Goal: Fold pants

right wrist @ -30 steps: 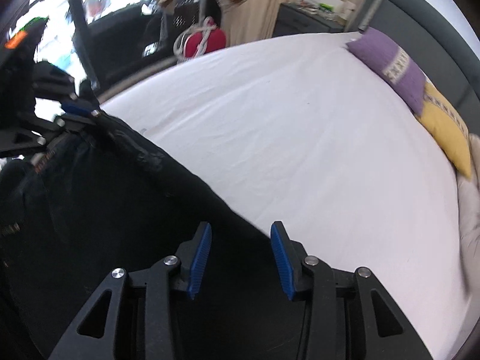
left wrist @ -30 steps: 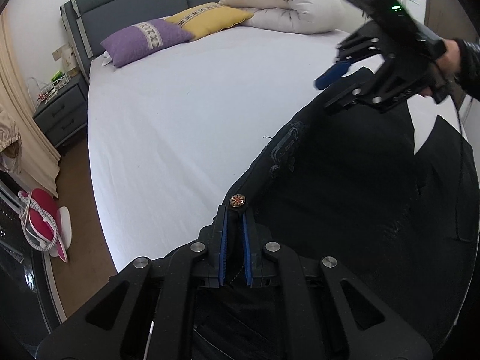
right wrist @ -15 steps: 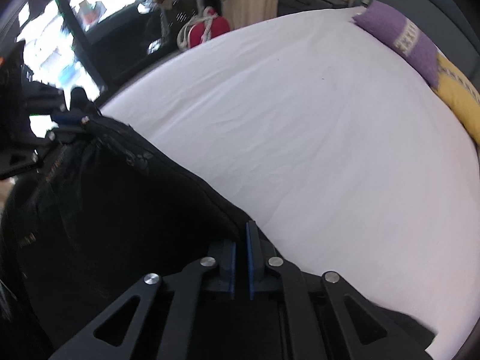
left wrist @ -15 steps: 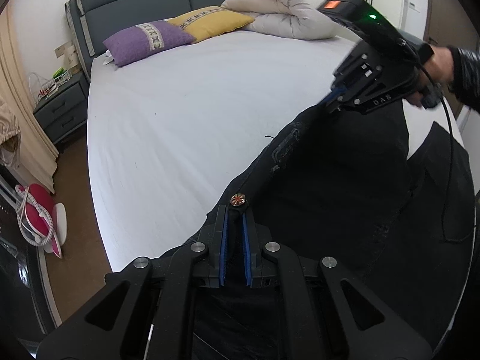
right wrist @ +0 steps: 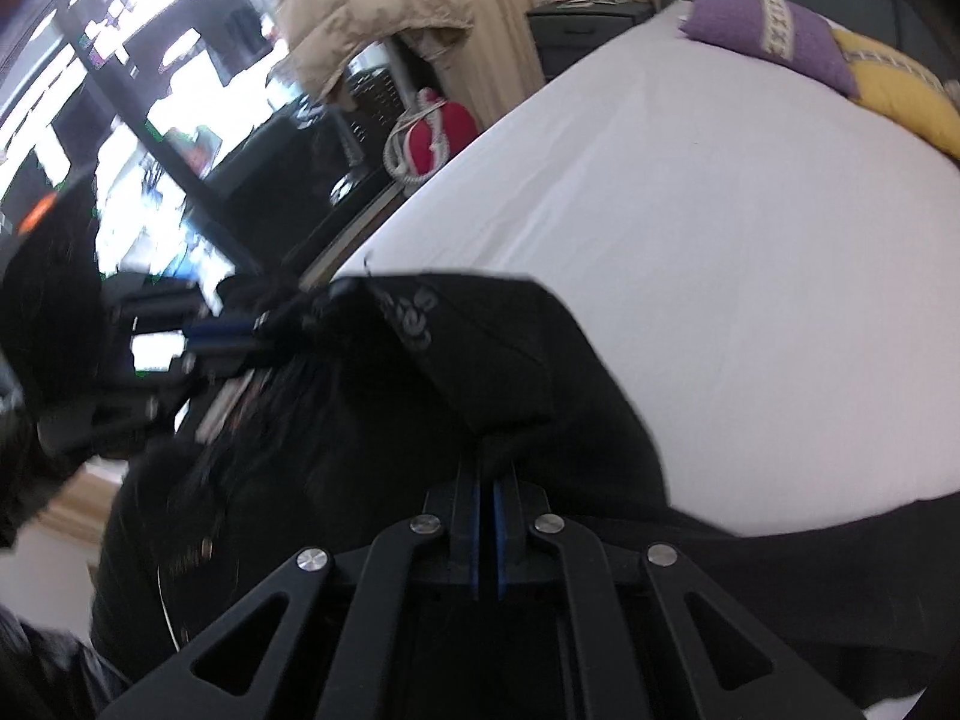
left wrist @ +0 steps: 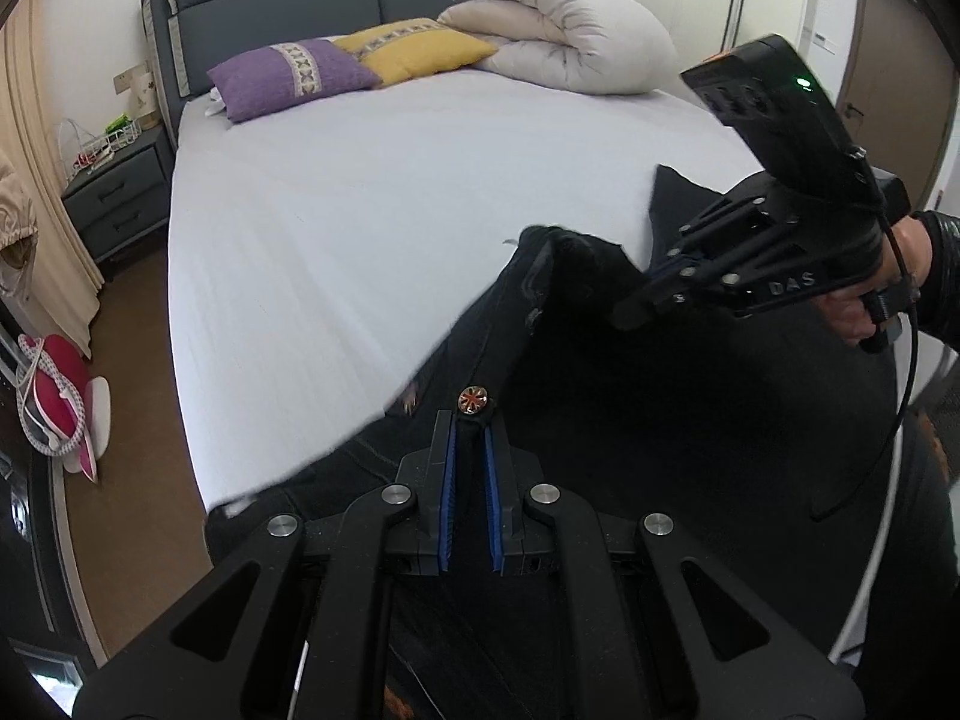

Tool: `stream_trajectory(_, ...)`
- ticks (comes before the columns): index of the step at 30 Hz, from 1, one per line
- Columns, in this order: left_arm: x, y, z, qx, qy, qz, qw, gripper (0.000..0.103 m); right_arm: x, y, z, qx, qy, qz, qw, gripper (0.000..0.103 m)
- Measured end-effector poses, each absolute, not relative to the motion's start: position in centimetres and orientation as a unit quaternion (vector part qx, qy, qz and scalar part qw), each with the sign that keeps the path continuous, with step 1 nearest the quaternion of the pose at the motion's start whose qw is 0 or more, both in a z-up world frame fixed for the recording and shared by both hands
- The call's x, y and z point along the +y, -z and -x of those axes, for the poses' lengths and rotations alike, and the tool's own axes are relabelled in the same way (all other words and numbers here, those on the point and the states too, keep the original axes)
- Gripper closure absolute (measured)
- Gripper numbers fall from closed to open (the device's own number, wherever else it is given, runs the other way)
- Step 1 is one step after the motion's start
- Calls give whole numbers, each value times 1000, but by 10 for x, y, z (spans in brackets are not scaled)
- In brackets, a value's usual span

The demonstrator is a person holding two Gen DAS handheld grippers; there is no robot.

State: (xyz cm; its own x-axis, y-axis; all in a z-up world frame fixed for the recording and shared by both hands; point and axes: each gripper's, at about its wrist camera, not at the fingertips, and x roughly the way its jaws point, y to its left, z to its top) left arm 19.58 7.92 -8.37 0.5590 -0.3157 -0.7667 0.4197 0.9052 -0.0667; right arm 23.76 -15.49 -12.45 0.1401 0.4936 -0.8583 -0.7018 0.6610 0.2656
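Black pants (left wrist: 648,432) hang off the near edge of a white bed (left wrist: 390,228), held up by both grippers. My left gripper (left wrist: 470,438) is shut on the waistband right below a metal button (left wrist: 472,401). My right gripper (right wrist: 487,483) is shut on a raised fold of the pants (right wrist: 360,456). In the left wrist view the right gripper (left wrist: 630,315) is at the right, its tips on the cloth. In the right wrist view the left gripper (right wrist: 264,330) shows at the left, blurred.
A purple pillow (left wrist: 288,75), a yellow pillow (left wrist: 414,51) and a rolled white duvet (left wrist: 558,36) lie at the bed's head. A grey nightstand (left wrist: 114,198) stands left of the bed. A red and pink object (left wrist: 54,390) lies on the wooden floor.
My right gripper closed on the pants edge and lifted it toward the left gripper. The cloth between the grippers has bunched and risen off the bed. The left gripper has stayed shut.
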Motion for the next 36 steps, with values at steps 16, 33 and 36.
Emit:
stream_trajectory(16,42,119,-21,476,283,-130,822,97,-166,138,-6,417,-368,508,657,99)
stream_trajectory(33,22,124,47,493,306,-147,801,100,-157,156,56,395,-354,592,607,99)
stream_trajectory(36,20,121,39,494,303,-151,801,100,-158,164,65,392,-349,601,603,98)
